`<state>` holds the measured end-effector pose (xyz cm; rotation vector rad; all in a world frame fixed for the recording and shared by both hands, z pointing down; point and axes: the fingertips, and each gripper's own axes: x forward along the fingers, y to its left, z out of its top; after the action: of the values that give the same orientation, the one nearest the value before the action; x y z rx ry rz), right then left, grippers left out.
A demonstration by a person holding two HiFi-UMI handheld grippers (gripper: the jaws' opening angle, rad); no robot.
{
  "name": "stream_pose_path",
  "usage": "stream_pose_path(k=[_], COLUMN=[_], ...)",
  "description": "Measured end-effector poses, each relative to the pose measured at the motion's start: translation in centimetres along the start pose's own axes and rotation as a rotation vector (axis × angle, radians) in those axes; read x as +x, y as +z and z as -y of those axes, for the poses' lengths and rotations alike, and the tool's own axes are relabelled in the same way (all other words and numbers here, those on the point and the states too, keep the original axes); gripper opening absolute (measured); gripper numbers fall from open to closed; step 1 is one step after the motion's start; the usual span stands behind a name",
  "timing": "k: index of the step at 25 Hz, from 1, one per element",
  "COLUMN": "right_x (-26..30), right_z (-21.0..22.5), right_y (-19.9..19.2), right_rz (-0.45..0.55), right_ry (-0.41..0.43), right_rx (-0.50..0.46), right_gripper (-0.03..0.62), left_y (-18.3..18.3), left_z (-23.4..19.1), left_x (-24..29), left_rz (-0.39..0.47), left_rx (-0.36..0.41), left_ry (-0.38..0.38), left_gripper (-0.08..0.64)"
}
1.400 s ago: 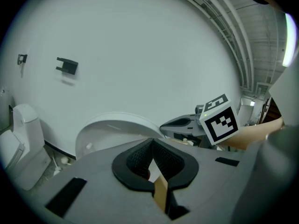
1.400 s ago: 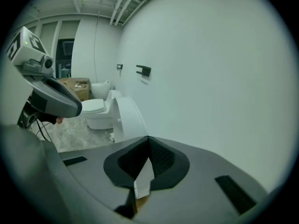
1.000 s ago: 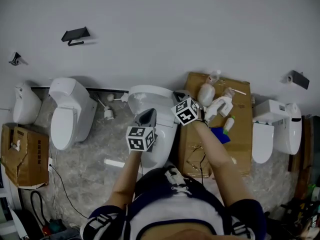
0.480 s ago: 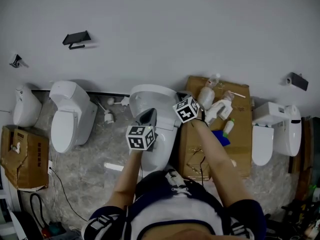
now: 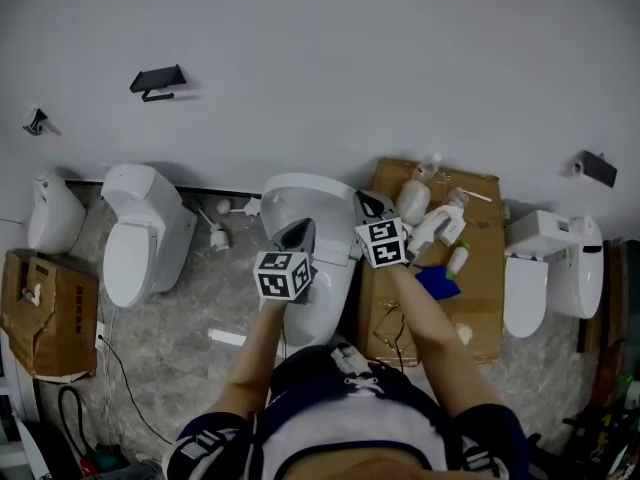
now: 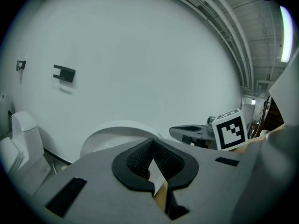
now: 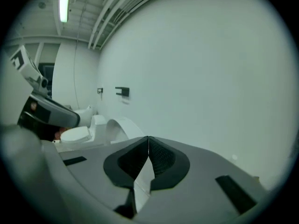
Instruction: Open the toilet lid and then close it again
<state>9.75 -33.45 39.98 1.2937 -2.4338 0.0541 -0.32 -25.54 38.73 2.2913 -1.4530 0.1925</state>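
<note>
Toilet, head view: a white toilet (image 5: 330, 280) is seen below the pale wall (image 5: 330, 58), directly ahead of the person.
Toilet lid, head view: the toilet lid (image 5: 300, 200) is shown raised at the toilet's wall end.
Left gripper, head view: the left gripper (image 5: 297, 232) is held over the toilet's bowl, just short of the lid; contact cannot be told.
Right gripper, head view: the right gripper (image 5: 369, 205) is held at the toilet's right edge, beside the lid.
Surroundings, head view: a cardboard sheet (image 5: 482, 268) is laid right of the toilet, with bottles (image 5: 413, 200) and a blue cloth (image 5: 437, 282) on it. A second toilet (image 5: 135, 238) is set left of the toilet and a third toilet (image 5: 548, 263) well to its right. A black bracket (image 5: 155, 78) is fixed to the wall, up and left of the toilet.
Claw, left gripper view: the left gripper (image 6: 151, 146) is clenched, its pads pressed tip to tip with nothing between them.
Lid, left gripper view: the toilet lid (image 6: 117, 132) is seen upright as a white arch beyond the jaws, apart from them; the other gripper's marker cube (image 6: 230, 130) is shown right of the lid.
Claw, right gripper view: the right gripper (image 7: 148, 141) is clenched and nothing is gripped.
Lid, right gripper view: the toilet lid (image 7: 120, 127) is seen upright, left of the jaw tips and apart from them.
</note>
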Motion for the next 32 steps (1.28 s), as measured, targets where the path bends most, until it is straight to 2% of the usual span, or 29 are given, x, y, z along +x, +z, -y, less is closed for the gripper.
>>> stream_pose_path(k=[7, 10, 17, 23, 25, 29, 32], right_x=[-3.9, -5.5, -8.6, -9.2, -9.0, -7.4, -5.8], right_z=[-4.6, -7.1, -9.8, -9.9, -9.8, -9.6, -8.5], right_y=[2.1, 1.2, -0.7, -1.1, -0.8, -0.8, -0.5], right_rz=[0.123, 0.136, 0.145, 0.138, 0.141, 0.073, 0.024], right_ry=[0.132, 0.187, 0.23, 0.24, 0.236, 0.204, 0.172], right_rx=[0.188, 0.206, 0.318, 0.292, 0.255, 0.019, -0.094], right_gripper=[0.008, 0.008, 0.008, 0.008, 0.008, 0.009, 0.011], left_y=[1.0, 0.9, -1.2, -2.8, -2.8, -2.7, -2.6], left_z=[1.3, 2.3, 4.7, 5.2, 4.9, 4.2, 3.8], left_x=[-0.5, -1.0, -2.4, -2.9, -3.1, -3.5, -3.8], left_rz=[0.033, 0.043, 0.005, -0.026, -0.025, -0.024, -0.018], left_rx=[0.002, -0.01, 0.012, 0.011, 0.011, 0.012, 0.008], left_ry=[-0.01, -0.031, -0.103, -0.091, -0.083, -0.073, -0.064], left_gripper=[0.008, 0.008, 0.006, 0.006, 0.006, 0.006, 0.006])
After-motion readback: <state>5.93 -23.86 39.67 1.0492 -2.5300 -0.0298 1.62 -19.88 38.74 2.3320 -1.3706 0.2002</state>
